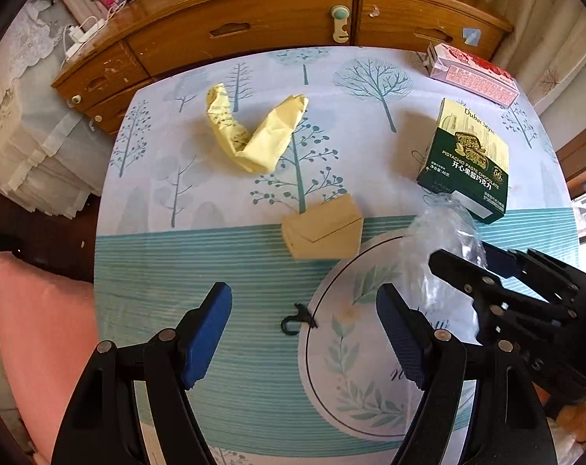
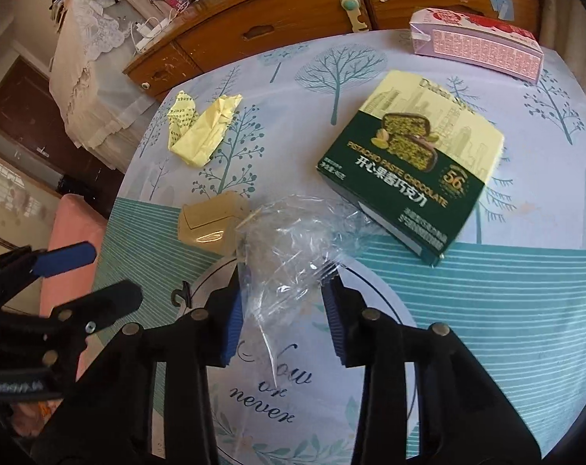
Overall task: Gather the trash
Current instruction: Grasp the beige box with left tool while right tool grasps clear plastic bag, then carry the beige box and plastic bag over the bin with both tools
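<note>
Pointing steeply down at the table (image 1: 145, 271), both grippers hang over the round leaf-print emblem (image 1: 355, 368) on the cloth; that emblem is my reference below

Left gripper (image 1: 304, 333): fingers wide apart, nothing between them, only bare cloth and a small black hook (image 1: 294, 321) lying at the emblem's left edge. Blue pads (image 1: 205, 339) face each other across the gap

Right gripper (image 2: 287, 312): fingers partly closed, clear plastic wrap (image 2: 289, 240) bunched between them over the upper part of the emblem. Wrap sits against both pads, but whether they actually pinch it I cannot tell. From the left wrist view the right gripper (image 1: 463, 267) shows side-on at the emblem's upper right with the wrap (image 1: 444, 232) at its tip

Other trash, relative to the emblem:
- tan folded packet (image 1: 324, 230) just above it, flat on the cloth
- crumpled yellow paper (image 1: 254, 128) further up and left, well apart
- green pistachio chocolate box (image 2: 409, 166) up and right, near the wrap
- pink carton (image 2: 479, 40) beyond the box, at the far table edge

Surface: tree-print tablecloth, teal striped band across the near half. Wooden dresser (image 1: 254, 27) stands behind the table, clutter and a power strip on its left end. Pink chair (image 1: 33, 329) to the emblem's left, off the table
</note>
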Demonstrator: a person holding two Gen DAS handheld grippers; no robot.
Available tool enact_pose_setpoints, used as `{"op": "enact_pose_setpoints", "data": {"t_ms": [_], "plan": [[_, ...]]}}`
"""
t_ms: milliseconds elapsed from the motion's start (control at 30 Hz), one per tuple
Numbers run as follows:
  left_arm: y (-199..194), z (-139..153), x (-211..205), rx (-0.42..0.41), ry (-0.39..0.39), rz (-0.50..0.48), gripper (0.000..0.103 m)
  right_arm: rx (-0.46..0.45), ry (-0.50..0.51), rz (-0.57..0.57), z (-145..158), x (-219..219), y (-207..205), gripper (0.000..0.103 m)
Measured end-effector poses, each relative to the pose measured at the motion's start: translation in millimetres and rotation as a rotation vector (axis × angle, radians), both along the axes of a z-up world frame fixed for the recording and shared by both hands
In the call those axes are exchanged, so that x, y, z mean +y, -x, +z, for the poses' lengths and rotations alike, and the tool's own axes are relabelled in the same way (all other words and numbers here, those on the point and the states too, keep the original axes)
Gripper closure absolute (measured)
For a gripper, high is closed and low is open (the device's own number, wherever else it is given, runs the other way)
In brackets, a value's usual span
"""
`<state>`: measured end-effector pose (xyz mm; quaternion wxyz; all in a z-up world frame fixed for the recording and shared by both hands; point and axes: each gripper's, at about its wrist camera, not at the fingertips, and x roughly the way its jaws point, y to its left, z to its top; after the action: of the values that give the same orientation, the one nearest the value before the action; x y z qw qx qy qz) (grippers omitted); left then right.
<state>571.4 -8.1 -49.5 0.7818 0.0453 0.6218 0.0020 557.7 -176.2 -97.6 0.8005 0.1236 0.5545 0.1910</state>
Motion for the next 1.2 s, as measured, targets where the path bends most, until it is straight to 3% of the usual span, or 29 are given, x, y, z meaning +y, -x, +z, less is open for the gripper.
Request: {"op": "enact_pose_setpoints", "data": {"t_ms": [267, 333, 400, 600, 933, 1200], "plan": [[-49.6, -40.5, -8.2, 0.083, 0.077, 0.039, 0.024, 0.01, -0.038, -0.028, -0.5, -28.9, 4.2, 0.069], [-55.5, -46.5, -8.7, 0.09, 0.093, 0.06, 0.03, 0.009, -0.042, -0.03, -0.9, -31.9, 4.5, 0.069], [-59.1, -51.2, -9.5, 0.097, 0.084, 0.07, 0.041, 0.007, -0.042, -0.026, -0.5, -33.5, 5.6, 0.069], [-51.3, -51.4, -10.7, 0.076, 0.055, 0.067, 0.042, 0.001, -0.035, -0.017, -2.1, -34.2, 7.7, 0.069], [26.0, -27.3, 0.5, 0.023, 0.121, 0.149, 0.042, 0.006, -0.011, 0.003, 1.9, -29.4, 21.0, 0.07], [138.7, -8.1, 27.0, -0.02, 0.157, 0.237, 0.042, 0.016, 0.023, 0.074, 9.4, -8.5, 68.9, 0.07]]}}
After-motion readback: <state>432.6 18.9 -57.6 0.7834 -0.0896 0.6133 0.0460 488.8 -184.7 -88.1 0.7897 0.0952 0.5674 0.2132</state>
